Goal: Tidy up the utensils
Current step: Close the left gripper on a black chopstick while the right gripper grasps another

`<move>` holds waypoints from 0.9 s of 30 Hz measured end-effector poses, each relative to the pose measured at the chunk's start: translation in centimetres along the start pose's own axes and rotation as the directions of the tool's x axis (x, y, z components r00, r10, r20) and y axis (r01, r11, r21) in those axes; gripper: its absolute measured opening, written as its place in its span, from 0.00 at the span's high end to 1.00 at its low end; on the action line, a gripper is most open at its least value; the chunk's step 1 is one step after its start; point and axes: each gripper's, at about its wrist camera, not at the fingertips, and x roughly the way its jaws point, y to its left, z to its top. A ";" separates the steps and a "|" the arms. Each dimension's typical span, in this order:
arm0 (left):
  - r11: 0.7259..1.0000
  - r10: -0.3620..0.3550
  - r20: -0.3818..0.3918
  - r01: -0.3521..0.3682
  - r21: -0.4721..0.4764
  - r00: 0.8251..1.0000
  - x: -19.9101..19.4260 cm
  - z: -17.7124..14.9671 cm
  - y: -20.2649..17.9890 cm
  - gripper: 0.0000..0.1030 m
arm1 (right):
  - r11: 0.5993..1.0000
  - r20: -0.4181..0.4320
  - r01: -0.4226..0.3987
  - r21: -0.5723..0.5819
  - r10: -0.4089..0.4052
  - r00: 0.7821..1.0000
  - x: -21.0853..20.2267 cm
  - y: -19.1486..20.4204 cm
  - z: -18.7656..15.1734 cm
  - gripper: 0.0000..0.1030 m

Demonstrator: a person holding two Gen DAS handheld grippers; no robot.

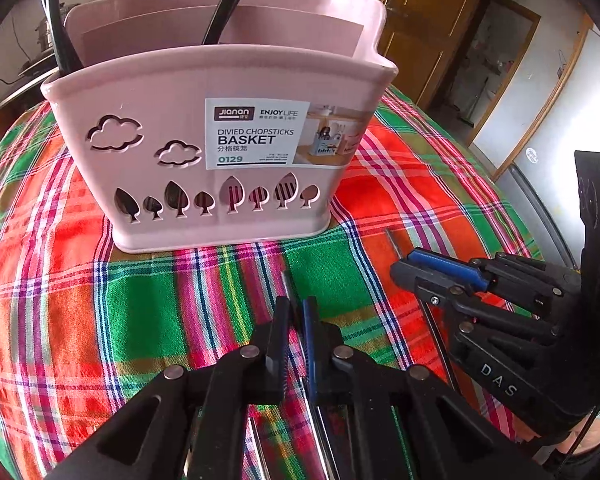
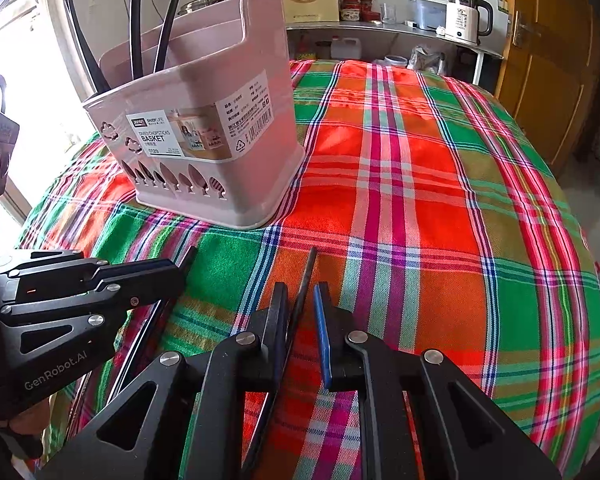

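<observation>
A pink divided chopsticks basket (image 1: 180,152) stands on the plaid tablecloth and holds several black utensil handles (image 1: 228,4); it also shows in the right wrist view (image 2: 204,148). My left gripper (image 1: 298,312) is shut on a thin metal chopstick (image 1: 289,284) lying along the cloth, in front of the basket. My right gripper (image 2: 300,300) is shut on a dark chopstick (image 2: 306,276) just right of the left one. Each gripper shows in the other's view: the right gripper (image 1: 404,264) and the left gripper (image 2: 172,272).
The plaid cloth (image 2: 420,200) covers the table, with open cloth to the right of the basket. Behind it is a metal shelf (image 2: 380,26) with a kettle (image 2: 466,16), jars and a paper bag. A wooden door (image 2: 548,60) stands at the right.
</observation>
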 end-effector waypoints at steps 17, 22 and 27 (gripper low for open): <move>0.999 -0.034 -0.027 0.033 -0.031 0.999 -0.2 0.6 -0.3 0.94 | 1.000 0.035 -0.012 0.005 0.011 0.999 -1.6 0.0 0.3 0.96; 0.996 -0.081 0.039 0.082 -0.042 0.996 -3.3 1.5 -0.4 0.95 | 1.000 0.092 -0.024 0.000 0.024 0.995 -4.3 0.3 1.1 0.96; 0.991 -0.125 0.136 0.129 -0.021 0.983 -8.4 2.8 -0.9 0.96 | 1.000 0.185 -0.027 -0.007 0.028 0.982 -8.4 0.7 2.1 0.96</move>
